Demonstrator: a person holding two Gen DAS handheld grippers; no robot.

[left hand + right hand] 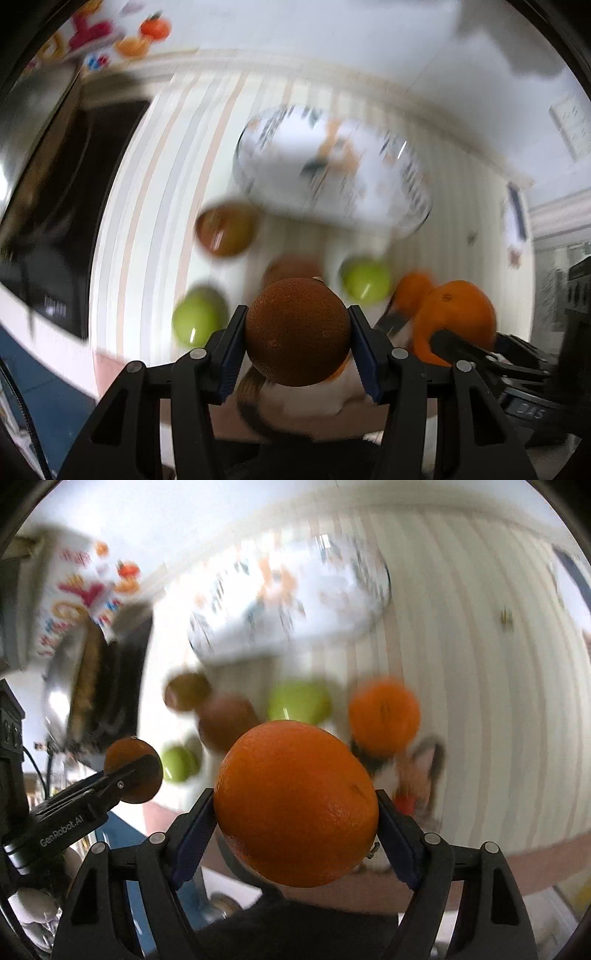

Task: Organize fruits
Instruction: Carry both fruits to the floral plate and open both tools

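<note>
My left gripper [297,332] is shut on a dark orange [297,330], held above the striped tablecloth. My right gripper [295,808] is shut on a bright orange [297,803]; it also shows at the right of the left wrist view [456,321]. On the cloth lie two green apples [365,278] [199,315], a brownish apple [225,229], a brown fruit [225,720] and another orange [384,714]. A patterned glass bowl [332,173] stands beyond the fruit, blurred by motion; it also shows in the right wrist view [288,602].
A dark tray or appliance [74,206] stands at the table's left. A colourful printed box [74,594] stands at the far left. A small toy figure [417,771] lies near the table's front edge. The striped cloth [480,701] stretches to the right.
</note>
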